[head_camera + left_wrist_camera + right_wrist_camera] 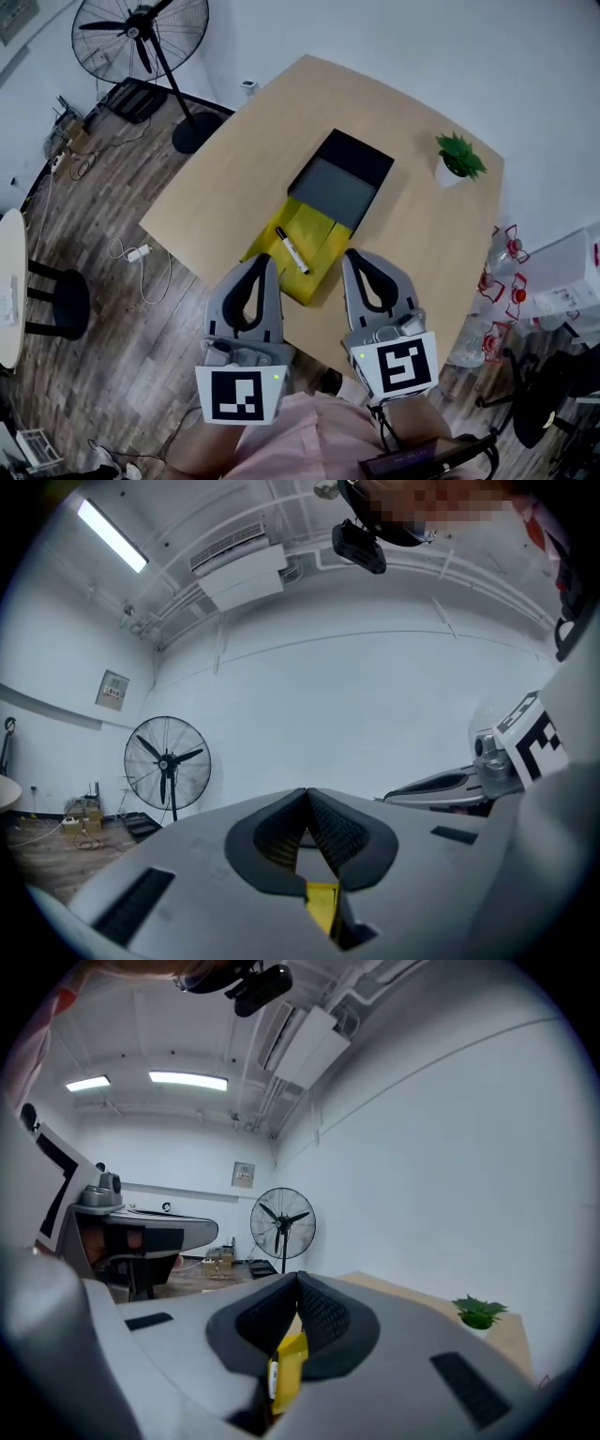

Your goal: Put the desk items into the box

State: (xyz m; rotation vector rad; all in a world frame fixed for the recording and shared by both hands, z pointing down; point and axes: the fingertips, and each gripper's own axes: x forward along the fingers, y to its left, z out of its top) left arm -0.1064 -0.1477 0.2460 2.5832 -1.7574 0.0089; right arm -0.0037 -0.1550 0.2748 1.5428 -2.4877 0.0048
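A black box with a grey inside lies open on the wooden table. A yellow flat piece adjoins its near side, and a marker pen with a black cap rests on it. My left gripper hovers just left of the yellow piece's near end, shut and holding nothing. My right gripper sits just right of it, also shut and holding nothing. In the left gripper view the jaw pads meet at the tip, with yellow showing below. The right gripper view shows shut pads over the same yellow.
A small potted plant stands at the table's far right corner. A floor fan is beyond the table's left side, with cables on the wooden floor. A black stool is at left, and several water bottles at right.
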